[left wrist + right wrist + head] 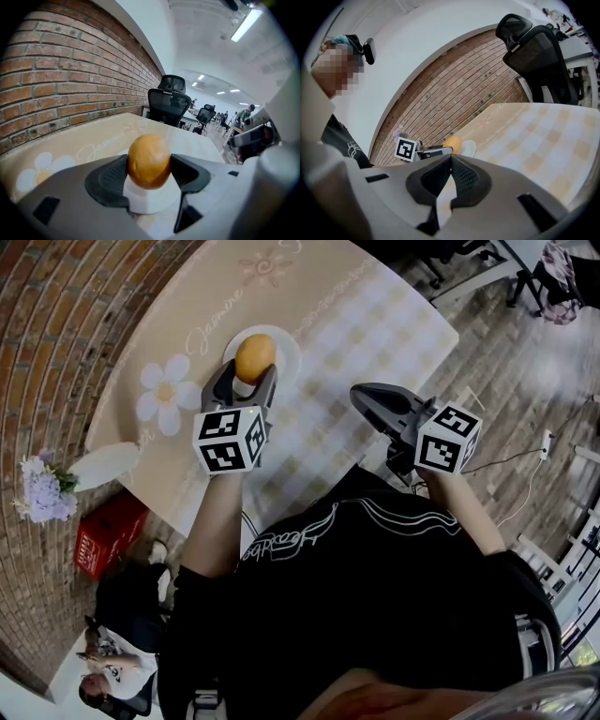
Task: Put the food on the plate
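Observation:
A round golden-brown piece of food (255, 355) (149, 160) sits between the pads of my left gripper (246, 379) (149, 174), which is shut on it. The food hangs just over a white plate (284, 345) (151, 202) on the beige checked tablecloth (347, 324). My right gripper (360, 396) (450, 164) is shut and holds nothing; it hovers over the table's near right edge. From the right gripper view the food (452, 143) and the plate (469, 148) lie far off to the left.
A white vase (103, 465) with purple flowers (42, 491) lies at the table's left end, above a red box (111, 535) on the floor. A person (108, 671) sits at lower left. Black office chairs (169, 104) (539, 51) stand beyond the table.

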`<action>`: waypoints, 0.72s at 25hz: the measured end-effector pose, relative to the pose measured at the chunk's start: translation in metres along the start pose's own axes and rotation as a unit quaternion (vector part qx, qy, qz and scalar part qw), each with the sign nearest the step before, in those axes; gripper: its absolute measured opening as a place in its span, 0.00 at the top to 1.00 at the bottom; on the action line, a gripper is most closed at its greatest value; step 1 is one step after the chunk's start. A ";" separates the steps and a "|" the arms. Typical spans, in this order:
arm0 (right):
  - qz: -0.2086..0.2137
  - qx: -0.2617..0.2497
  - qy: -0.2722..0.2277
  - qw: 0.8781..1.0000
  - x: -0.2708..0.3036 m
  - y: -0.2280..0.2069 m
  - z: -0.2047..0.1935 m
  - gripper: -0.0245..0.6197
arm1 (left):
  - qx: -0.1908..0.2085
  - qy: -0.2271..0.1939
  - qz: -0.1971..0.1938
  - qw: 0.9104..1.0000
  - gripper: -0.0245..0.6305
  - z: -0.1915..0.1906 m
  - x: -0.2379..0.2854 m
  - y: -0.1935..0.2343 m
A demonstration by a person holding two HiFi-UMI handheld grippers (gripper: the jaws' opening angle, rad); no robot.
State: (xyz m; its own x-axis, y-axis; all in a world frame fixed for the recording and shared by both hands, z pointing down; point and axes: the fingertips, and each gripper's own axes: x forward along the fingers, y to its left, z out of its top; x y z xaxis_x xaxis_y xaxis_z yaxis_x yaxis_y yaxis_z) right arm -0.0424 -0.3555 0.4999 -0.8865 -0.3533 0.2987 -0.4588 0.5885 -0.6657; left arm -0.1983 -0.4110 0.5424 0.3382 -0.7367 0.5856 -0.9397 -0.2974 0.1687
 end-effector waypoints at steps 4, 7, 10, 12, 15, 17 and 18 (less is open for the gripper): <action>0.002 0.013 -0.004 1.000 0.001 -0.006 0.001 0.97 | 0.005 0.013 0.008 1.000 0.52 -0.009 0.007 0.004; 0.001 0.015 -0.006 1.000 0.002 -0.008 0.000 0.97 | 0.009 0.021 0.012 1.000 0.52 -0.014 0.010 0.005; -0.001 0.020 -0.008 1.000 0.000 -0.012 0.001 0.97 | 0.014 0.026 0.014 0.999 0.52 -0.018 0.013 0.004; -0.002 0.025 -0.012 1.000 -0.002 -0.015 0.002 0.97 | 0.017 0.030 0.015 0.999 0.52 -0.021 0.014 0.003; -0.006 0.024 -0.015 1.000 -0.006 -0.017 0.005 0.97 | 0.022 0.031 0.015 0.999 0.52 -0.023 0.015 0.002; -0.008 0.020 -0.018 1.000 -0.009 -0.018 0.008 0.97 | 0.022 0.028 0.013 0.999 0.52 -0.022 0.014 0.002; -0.010 0.019 -0.019 1.000 -0.010 -0.018 0.009 0.97 | 0.022 0.026 0.012 0.999 0.52 -0.021 0.015 0.002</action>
State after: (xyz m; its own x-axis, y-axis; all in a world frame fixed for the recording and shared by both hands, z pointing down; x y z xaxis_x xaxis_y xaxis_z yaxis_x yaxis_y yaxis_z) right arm -0.0246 -0.3697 0.5026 -0.8739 -0.3929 0.2864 -0.4734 0.5533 -0.6854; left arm -0.1967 -0.4094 0.5683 0.3106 -0.7115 0.6303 -0.9443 -0.3065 0.1194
